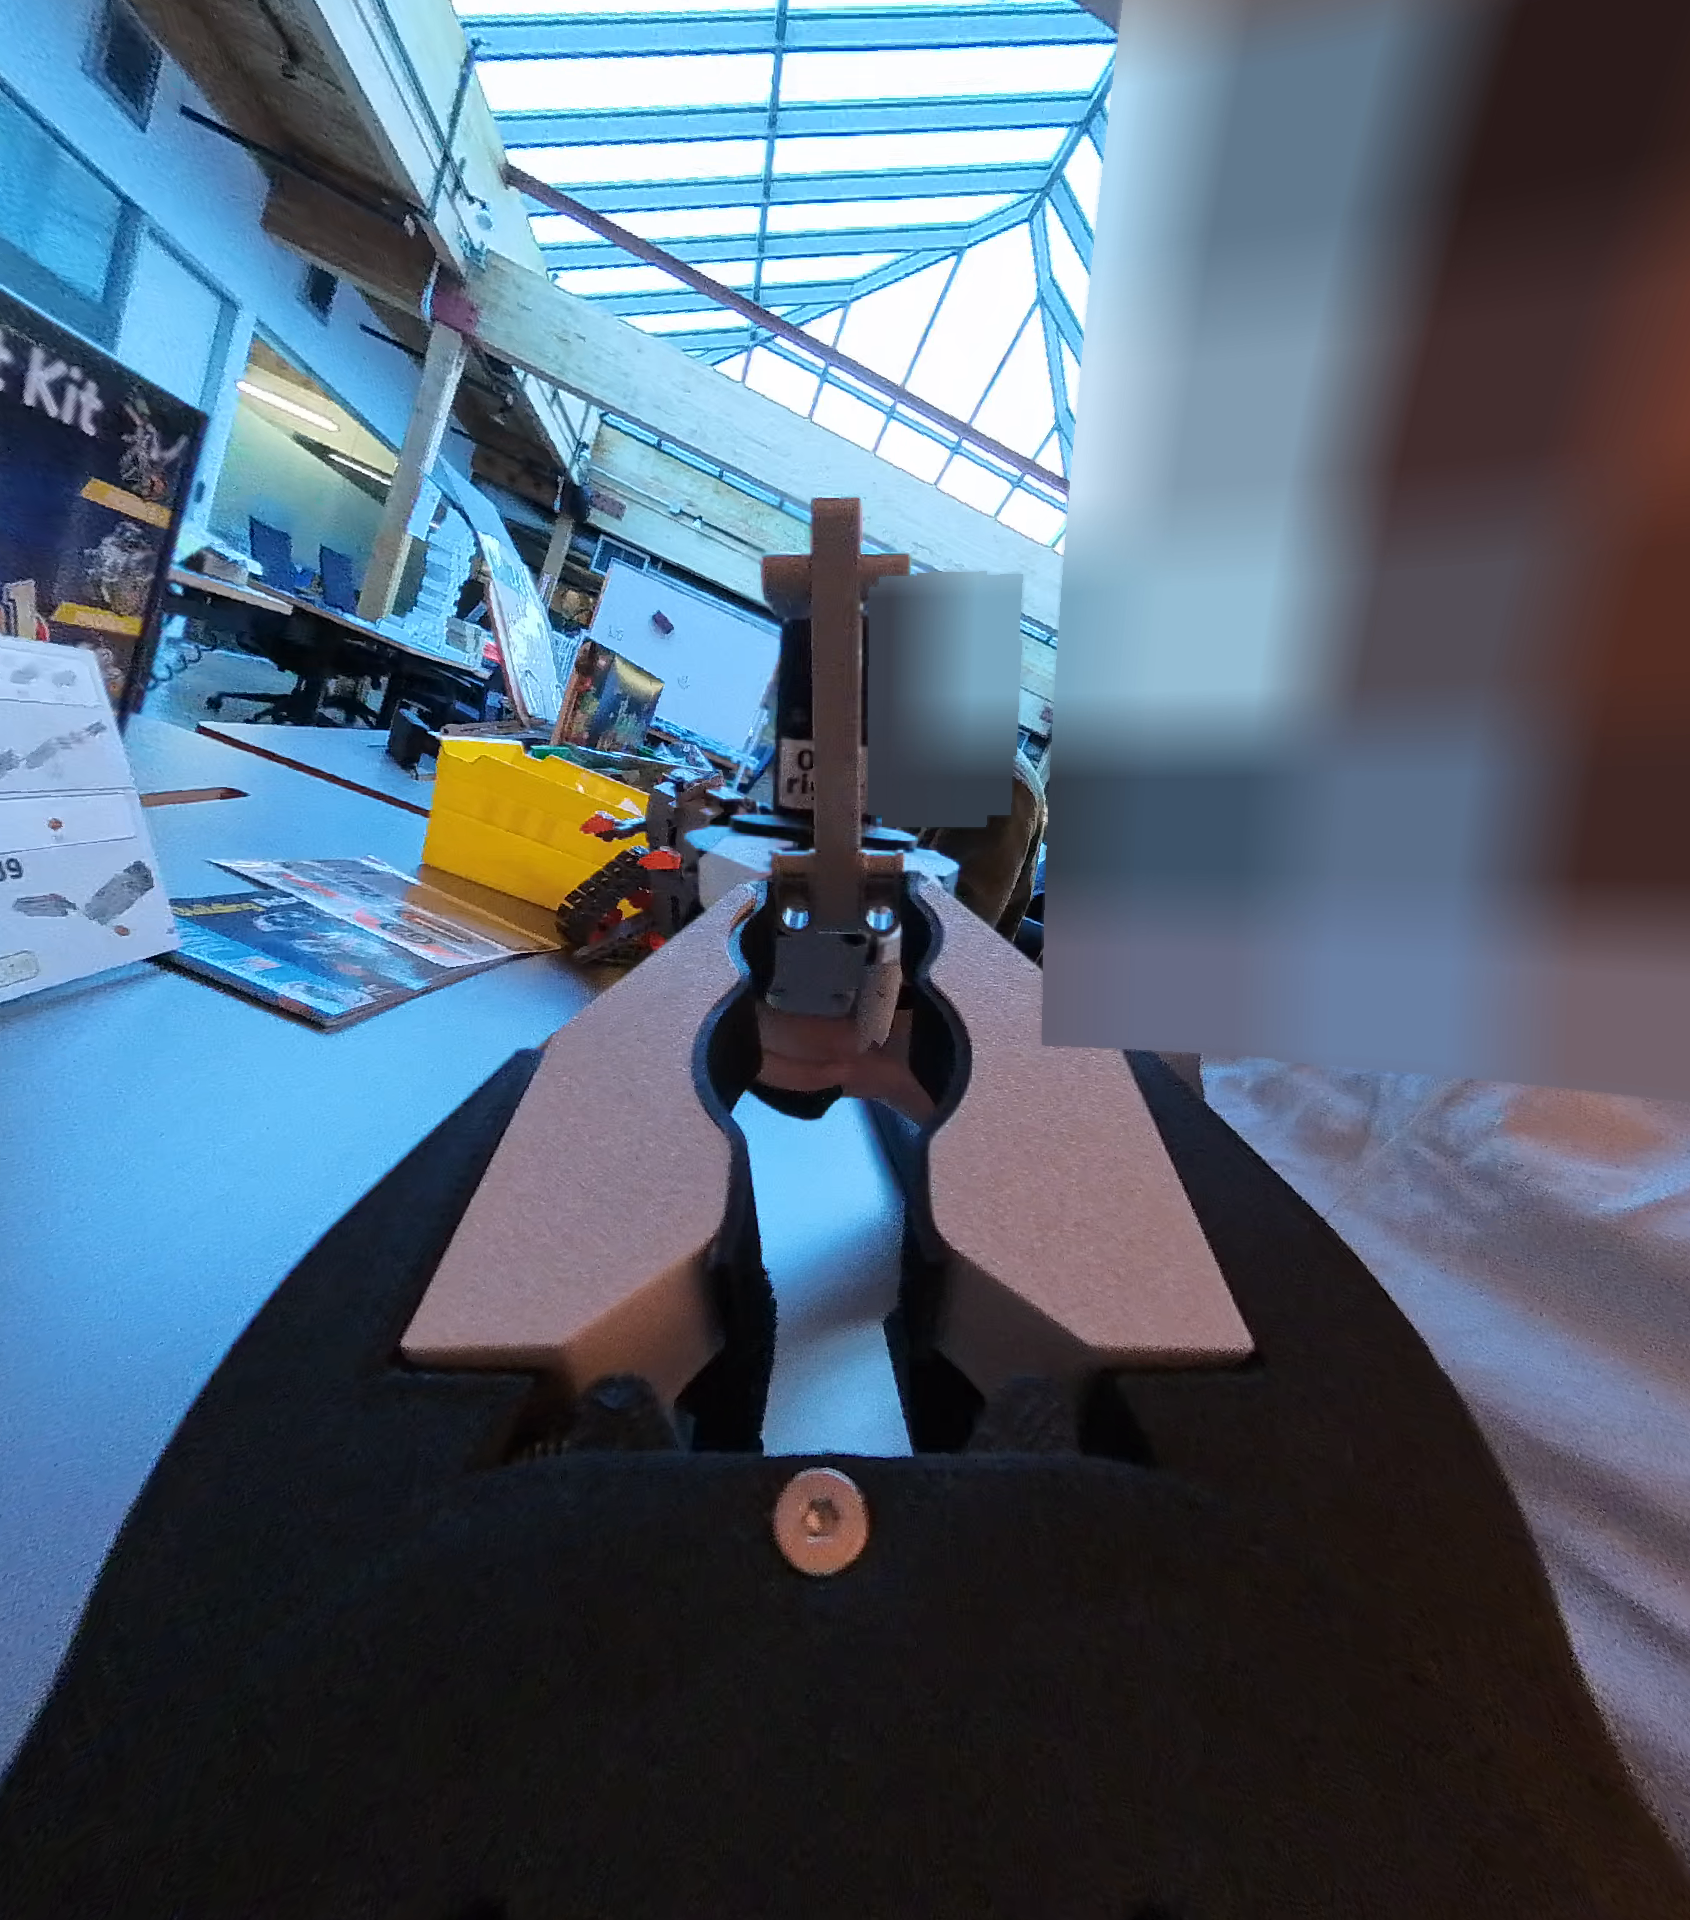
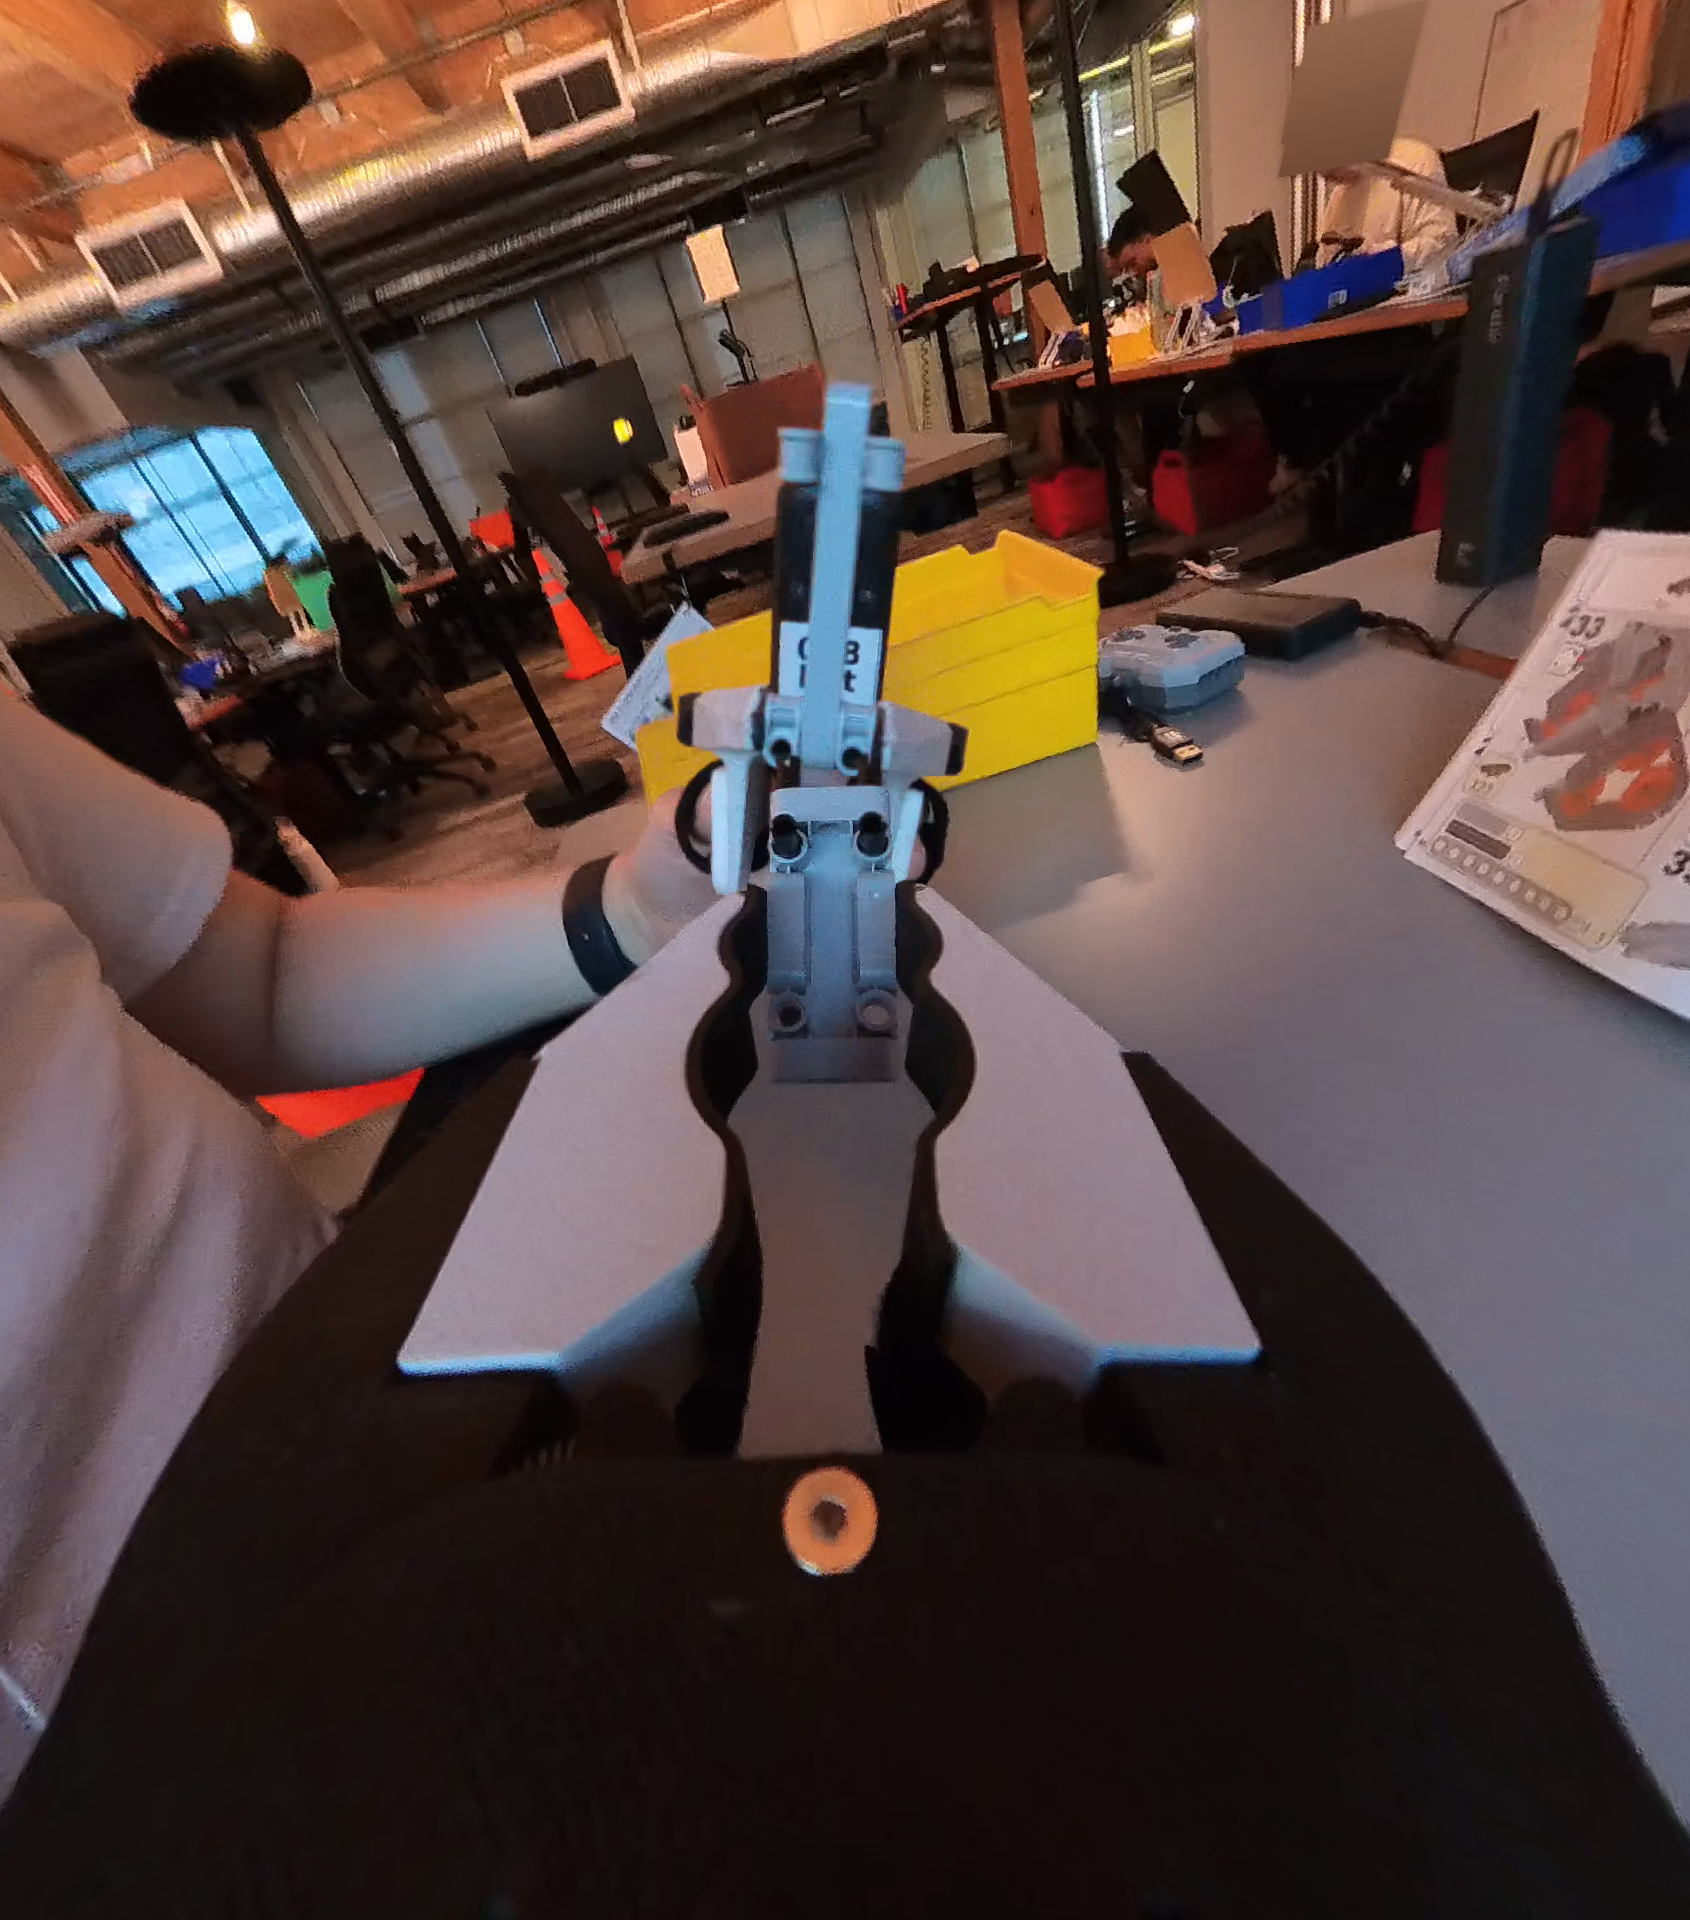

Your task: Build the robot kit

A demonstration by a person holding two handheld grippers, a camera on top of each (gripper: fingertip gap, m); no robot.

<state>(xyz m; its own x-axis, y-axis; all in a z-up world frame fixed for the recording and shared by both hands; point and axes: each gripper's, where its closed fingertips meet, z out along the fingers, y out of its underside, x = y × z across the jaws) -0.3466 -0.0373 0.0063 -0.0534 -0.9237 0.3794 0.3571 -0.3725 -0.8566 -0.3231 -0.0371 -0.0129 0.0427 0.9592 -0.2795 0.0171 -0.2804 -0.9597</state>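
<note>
Right wrist view: grey brick assembly (image 2: 828, 935) upright between tongs (image 2: 830, 997).

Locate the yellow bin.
Yellow bin sits on the grey table behind the right gripper; in the left wrist view it lies left of the left gripper.

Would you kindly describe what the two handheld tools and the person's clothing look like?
Both the left tool and the right tool have pale, wavy-edged fingers on a black body with a silver screw. The person wears a light short sleeve and a dark wristband.
</note>
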